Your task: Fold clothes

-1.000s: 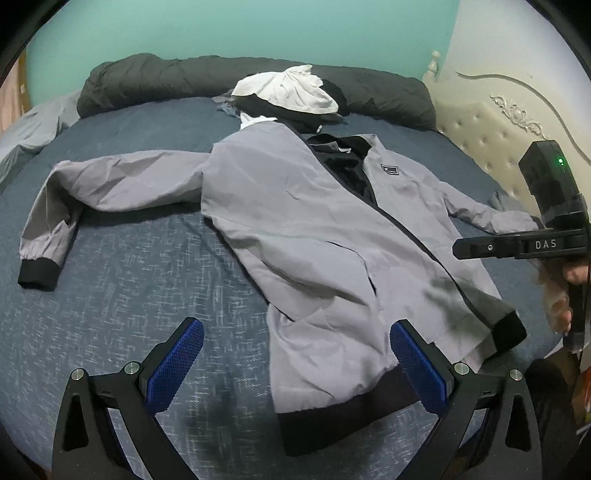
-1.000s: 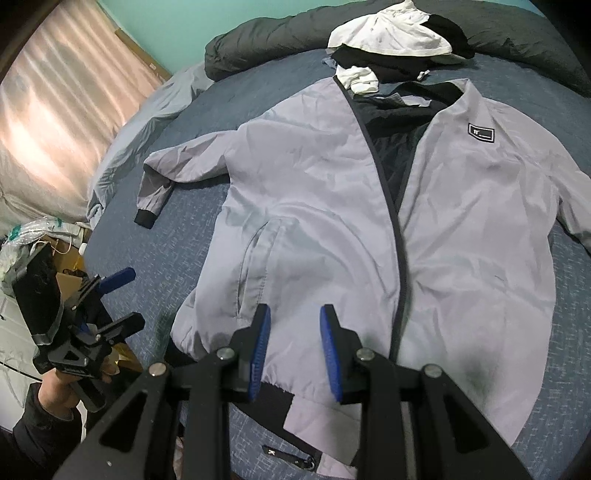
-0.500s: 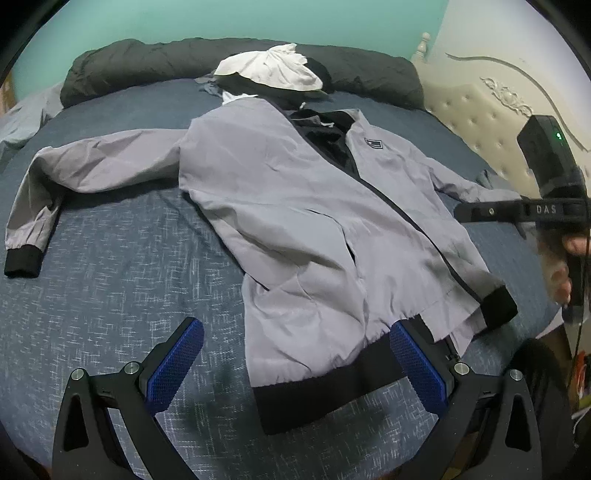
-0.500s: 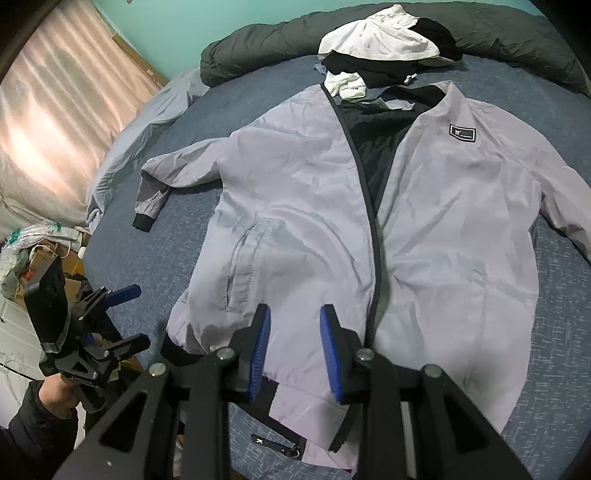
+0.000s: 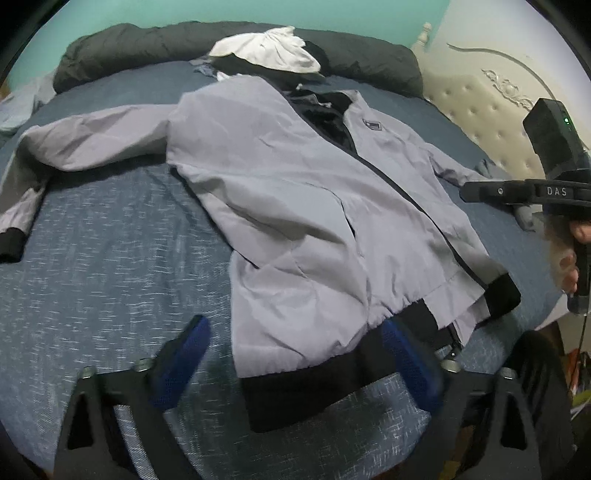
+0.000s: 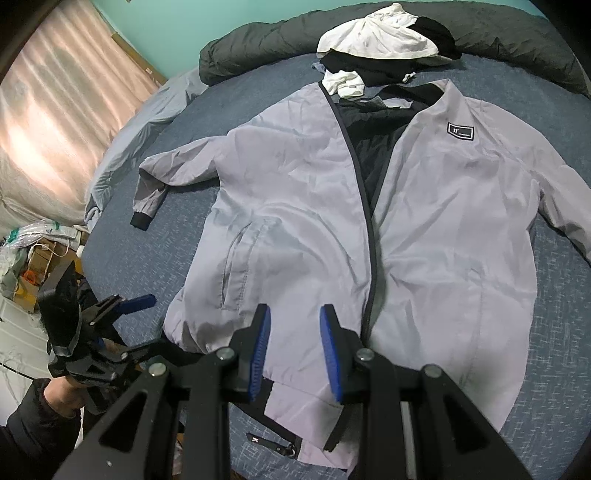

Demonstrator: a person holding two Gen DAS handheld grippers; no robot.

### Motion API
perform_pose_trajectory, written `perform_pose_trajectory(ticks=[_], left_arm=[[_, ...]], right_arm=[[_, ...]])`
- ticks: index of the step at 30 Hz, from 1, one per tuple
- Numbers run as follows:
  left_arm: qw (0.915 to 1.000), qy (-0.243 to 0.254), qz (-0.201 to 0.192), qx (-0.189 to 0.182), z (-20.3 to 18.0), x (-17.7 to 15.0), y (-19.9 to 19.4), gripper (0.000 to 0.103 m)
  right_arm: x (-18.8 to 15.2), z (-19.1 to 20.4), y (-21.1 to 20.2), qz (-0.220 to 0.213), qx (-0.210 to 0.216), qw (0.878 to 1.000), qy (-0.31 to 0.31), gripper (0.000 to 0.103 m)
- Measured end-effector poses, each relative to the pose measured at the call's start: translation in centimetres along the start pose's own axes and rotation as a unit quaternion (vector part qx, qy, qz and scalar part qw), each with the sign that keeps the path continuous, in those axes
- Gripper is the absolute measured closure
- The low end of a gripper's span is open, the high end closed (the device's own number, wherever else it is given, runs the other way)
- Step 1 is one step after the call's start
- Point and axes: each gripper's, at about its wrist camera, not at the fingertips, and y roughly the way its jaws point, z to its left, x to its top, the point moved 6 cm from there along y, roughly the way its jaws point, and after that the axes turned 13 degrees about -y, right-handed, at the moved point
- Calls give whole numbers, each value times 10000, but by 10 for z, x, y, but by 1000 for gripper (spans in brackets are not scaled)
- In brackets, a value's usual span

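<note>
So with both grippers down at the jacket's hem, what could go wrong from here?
1. The left gripper is closing astride the black hem; it may pinch the sheet too.
2. The jacket lies unzipped, so lifting one panel could skew the fold.
3. The clothes pile touches the collar and may snag.

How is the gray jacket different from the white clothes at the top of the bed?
The gray jacket lies spread flat and open, sleeves out; the white clothes sit bunched in a heap. The jacket is far bigger and has black trim and a chest patch. Both rest on the blue bed.
</note>
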Motion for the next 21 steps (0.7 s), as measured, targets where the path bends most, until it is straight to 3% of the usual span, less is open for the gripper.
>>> perform_pose_trajectory(ticks=[4,6,10,14,21], left_arm=[[9999,35,144,-56,-2,-1,10,42],[9997,110,198,-73,-4,-2,14,48],[9993,132,284,-212,-6,-2,19,72],[9988,192,361,-255,-7,-2,23,90],[9989,176,316,-290,0,6,9,99]], right_arm=[[-3,-2,4,31,22,10000,20,76],[-4,-4,5,37,26,10000,45,76],[-5,-7,8,40,35,10000,81,76],[-5,-7,11,51,62,9999,86,76],[-6,-5,17,76,119,9999,74,76]])
